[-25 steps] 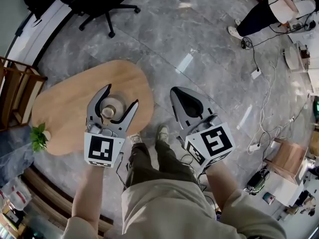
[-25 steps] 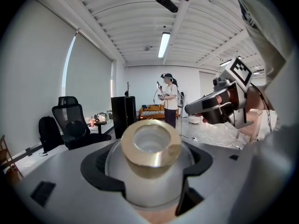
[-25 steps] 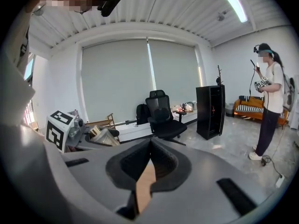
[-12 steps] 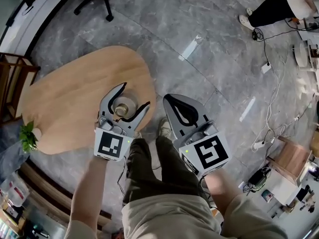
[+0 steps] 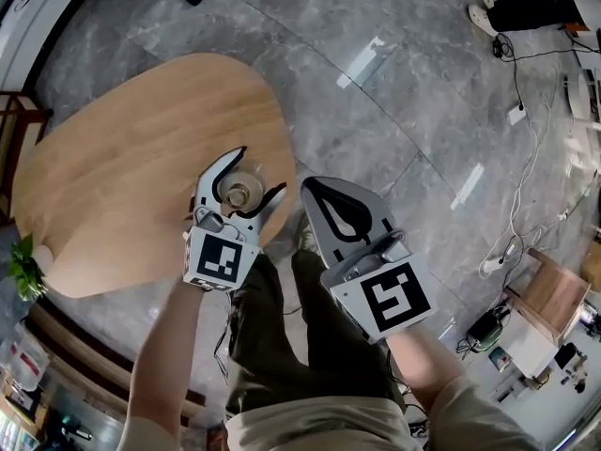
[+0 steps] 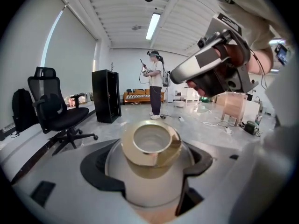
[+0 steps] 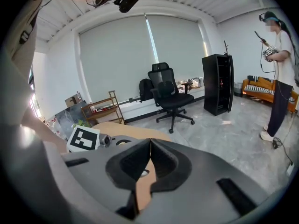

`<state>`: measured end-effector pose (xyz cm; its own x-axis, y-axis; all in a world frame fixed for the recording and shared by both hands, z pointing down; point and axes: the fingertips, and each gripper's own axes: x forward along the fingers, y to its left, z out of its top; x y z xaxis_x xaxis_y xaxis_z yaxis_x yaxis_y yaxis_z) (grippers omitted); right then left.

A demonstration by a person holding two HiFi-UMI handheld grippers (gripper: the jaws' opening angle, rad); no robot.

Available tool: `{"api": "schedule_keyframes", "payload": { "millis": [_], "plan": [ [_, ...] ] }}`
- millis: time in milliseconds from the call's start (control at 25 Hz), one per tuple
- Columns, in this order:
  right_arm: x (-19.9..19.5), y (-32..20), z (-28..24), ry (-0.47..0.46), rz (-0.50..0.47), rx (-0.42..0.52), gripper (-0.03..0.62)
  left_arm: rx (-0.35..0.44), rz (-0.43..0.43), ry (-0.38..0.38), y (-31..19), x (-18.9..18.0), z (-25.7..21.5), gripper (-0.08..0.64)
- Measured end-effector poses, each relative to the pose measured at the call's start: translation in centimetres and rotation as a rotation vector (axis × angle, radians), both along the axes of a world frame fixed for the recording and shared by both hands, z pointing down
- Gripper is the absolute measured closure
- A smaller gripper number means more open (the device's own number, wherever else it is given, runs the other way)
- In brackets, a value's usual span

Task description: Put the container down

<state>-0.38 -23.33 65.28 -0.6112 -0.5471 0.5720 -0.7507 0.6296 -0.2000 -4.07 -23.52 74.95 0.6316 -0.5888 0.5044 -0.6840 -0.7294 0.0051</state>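
The container (image 5: 238,194) is a small white jar with a gold rim. It sits between the jaws of my left gripper (image 5: 240,180), which is shut on it, over the near right edge of the oval wooden table (image 5: 122,186). The left gripper view shows the container (image 6: 152,162) filling the space between the jaws, with wood just below; whether it touches the table I cannot tell. My right gripper (image 5: 317,192) hangs beside the table over the grey floor, shut with nothing in it; its pads meet in the right gripper view (image 7: 150,143).
A wooden shelf (image 5: 13,130) and a green plant (image 5: 23,263) stand left of the table. Cables (image 5: 526,205) trail over the floor at right. An office chair (image 6: 56,113), a black cabinet (image 6: 106,94) and a standing person (image 6: 154,85) are farther off.
My left gripper has carried the container a little toward the table's near right edge, still shut on it. The right gripper stays shut beside it.
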Motion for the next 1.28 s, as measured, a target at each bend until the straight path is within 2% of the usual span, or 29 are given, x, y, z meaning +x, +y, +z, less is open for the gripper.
{"api": "schedule_keyframes", "payload": {
  "millis": [160, 480, 760, 960, 1280],
  "plan": [
    [-0.2, -0.5, 3.4, 0.011, -0.002, -0.012, 0.595, -0.013, 0.012, -0.033, 0.1, 0.2, 4.2, 0.222],
    [0.5, 0.5, 8.9, 0.028, -0.017, -0.067, 0.595, -0.028, 0.038, -0.072, 0.9, 0.9, 9.6, 0.222],
    [1.1, 1.6, 11.3, 0.034, -0.012, -0.11, 0.595, -0.025, 0.033, -0.103, 0.8, 1.3, 11.7, 0.222],
    [0.5, 2.6, 12.3, 0.021, 0.008, -0.151, 0.595, -0.059, 0.039, -0.124, 1.3, 1.2, 13.1, 0.222],
    [0.6, 3.1, 13.2, 0.02, 0.021, -0.17, 0.595, -0.081, 0.016, -0.098, 1.5, 0.9, 13.5, 0.222]
  ]
}}
